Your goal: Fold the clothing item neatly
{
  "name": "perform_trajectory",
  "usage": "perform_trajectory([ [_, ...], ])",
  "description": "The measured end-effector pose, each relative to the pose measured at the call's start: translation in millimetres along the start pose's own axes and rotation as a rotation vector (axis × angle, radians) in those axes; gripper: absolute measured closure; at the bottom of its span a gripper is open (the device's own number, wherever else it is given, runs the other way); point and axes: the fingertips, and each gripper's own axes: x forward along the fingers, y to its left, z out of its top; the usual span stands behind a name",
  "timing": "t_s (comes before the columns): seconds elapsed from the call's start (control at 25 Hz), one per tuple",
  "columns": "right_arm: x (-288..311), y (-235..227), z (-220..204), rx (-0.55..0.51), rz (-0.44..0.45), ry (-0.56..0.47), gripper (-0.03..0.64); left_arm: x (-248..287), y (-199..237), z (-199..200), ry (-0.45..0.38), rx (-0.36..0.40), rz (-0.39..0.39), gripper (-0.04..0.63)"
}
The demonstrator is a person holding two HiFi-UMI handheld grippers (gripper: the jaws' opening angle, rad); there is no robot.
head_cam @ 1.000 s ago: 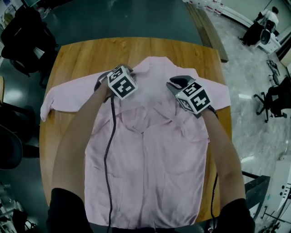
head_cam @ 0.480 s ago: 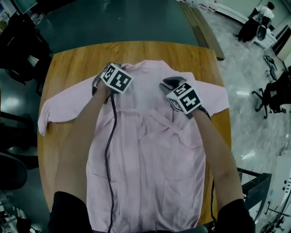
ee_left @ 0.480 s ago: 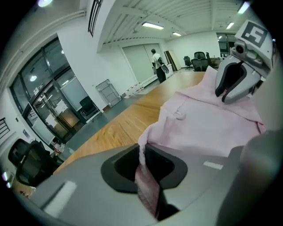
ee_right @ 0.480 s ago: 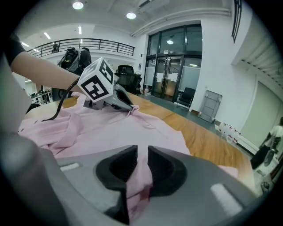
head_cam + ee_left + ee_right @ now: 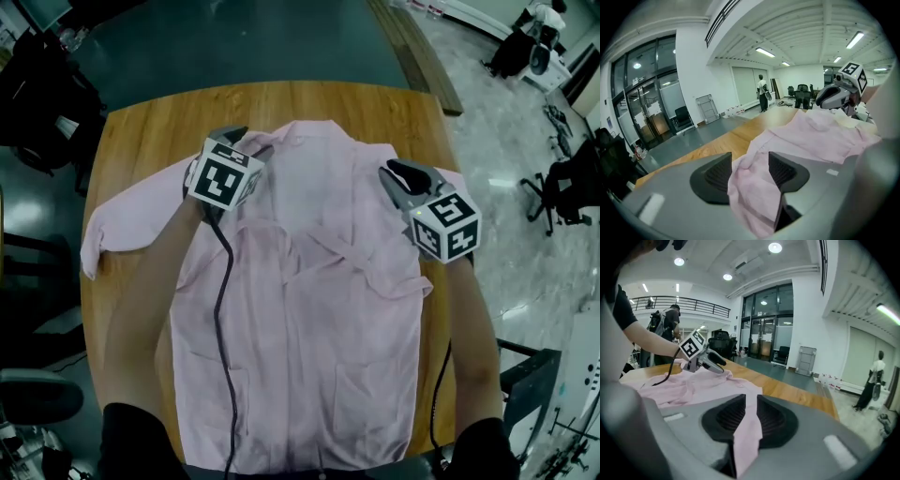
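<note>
A pink button shirt (image 5: 300, 319) lies front up on the round wooden table (image 5: 159, 122), collar at the far side and sleeves spread. My left gripper (image 5: 236, 139) is at the left shoulder by the collar. Its jaws have just been opening and stand wide, with a loose bunch of shirt cloth (image 5: 750, 187) still between them, unpinched. My right gripper (image 5: 394, 173) is lifted over the right shoulder, shut on a thin fold of the shirt (image 5: 749, 427). From the left gripper view the right gripper (image 5: 825, 98) shows beyond the raised cloth.
Black office chairs (image 5: 47, 84) stand on the dark floor to the left. A long wooden bench (image 5: 412, 47) lies beyond the table's far right edge. More chairs (image 5: 572, 187) are at the right. The table's left edge (image 5: 89, 309) is bare wood.
The right gripper has moved right and up, drawing the shoulder cloth outward. The left gripper has shifted a little left and risen, and its jaws have opened.
</note>
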Motion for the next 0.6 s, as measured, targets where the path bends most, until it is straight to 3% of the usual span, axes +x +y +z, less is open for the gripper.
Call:
perform_trajectory([
  [0.28,-62,-87,-78,0.129,-0.243,0.137,0.554,13,-62,18,-0.002,-0.025,-0.067,0.407],
  [0.48,-99,-127,-132,0.237,-0.336,0.19,0.528,28,-116,42,-0.054,-0.018,-0.046,0.57],
  [0.6,-116,-149,-156,0.301,-0.371,0.191,0.499,37,-139,49,-0.044,-0.025,-0.044,0.588],
])
